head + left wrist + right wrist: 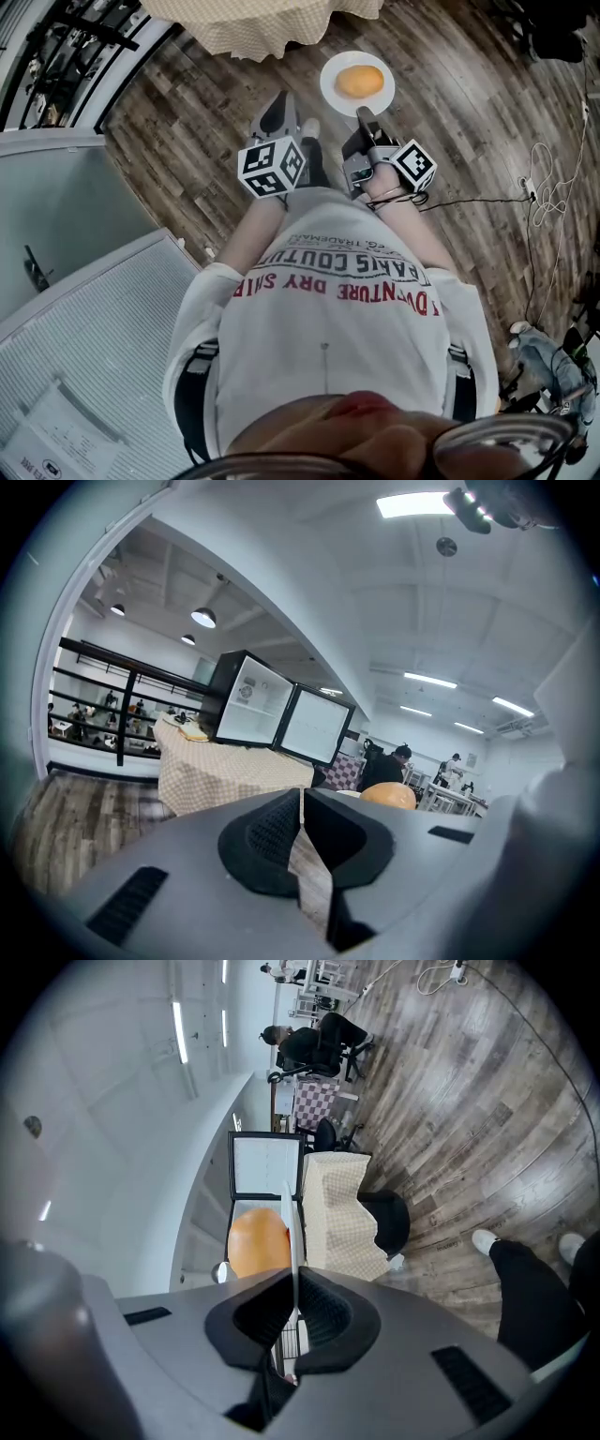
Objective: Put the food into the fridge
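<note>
An orange bun (360, 82) lies on a white plate (330, 89) held out over the wooden floor. My right gripper (364, 114) is shut on the plate's near rim. In the right gripper view the plate (291, 1213) shows edge-on between the pads, with the bun (258, 1241) to its left. My left gripper (278, 105) hangs just left of the plate, shut with nothing in it. Ahead, a small black fridge (272, 710) stands on a table with a checked cloth (216, 775), its door swung open. The bun (388, 796) peeks over the left gripper (301, 794).
The checked table (253, 28) is right in front of me. A large white cabinet (84, 319) stands at my left. Cables (548, 187) trail over the floor at the right. A black railing (94, 682) runs behind the table, and people sit at desks far off.
</note>
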`<state>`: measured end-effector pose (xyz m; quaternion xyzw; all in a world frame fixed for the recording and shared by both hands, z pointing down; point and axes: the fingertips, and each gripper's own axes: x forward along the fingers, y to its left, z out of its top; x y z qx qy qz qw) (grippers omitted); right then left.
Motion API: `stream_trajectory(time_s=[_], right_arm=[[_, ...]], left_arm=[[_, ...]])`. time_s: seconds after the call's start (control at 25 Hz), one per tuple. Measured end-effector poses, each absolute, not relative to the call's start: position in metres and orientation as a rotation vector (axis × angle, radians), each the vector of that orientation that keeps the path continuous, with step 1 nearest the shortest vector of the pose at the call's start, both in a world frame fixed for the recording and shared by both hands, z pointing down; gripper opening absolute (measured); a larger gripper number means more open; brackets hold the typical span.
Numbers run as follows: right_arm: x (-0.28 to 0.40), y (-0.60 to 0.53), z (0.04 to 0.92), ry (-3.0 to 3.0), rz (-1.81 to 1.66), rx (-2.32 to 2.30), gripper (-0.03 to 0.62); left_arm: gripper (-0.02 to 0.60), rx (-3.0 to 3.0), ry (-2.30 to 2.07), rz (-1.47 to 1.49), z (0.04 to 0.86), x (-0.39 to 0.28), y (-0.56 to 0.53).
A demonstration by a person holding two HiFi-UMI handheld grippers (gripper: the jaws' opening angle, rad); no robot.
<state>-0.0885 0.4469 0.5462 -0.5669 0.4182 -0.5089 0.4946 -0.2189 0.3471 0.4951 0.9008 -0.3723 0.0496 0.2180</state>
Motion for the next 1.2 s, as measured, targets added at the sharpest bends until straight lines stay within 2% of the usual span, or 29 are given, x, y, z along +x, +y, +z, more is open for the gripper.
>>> stream_trajectory(time_s=[0.4,0.84,1.2], right_arm=[[-0.037,0.333,0.542,0.963,-1.248,-1.427,0.031],[0.014,0.145,0.521,0.971,-1.213,-1.433,0.031],[0.023,0.075,0.524,1.012,-1.262,-1.424,0.031]], left_arm=[[0.034,2.444,-0.969,0.138,0.493,-0.163,0.220],[0.034,2.476,-0.929,0.076,0.468,-0.105,0.026],[0.034,2.446,-0.971,0.070,0.476,-0.099,-0.031]])
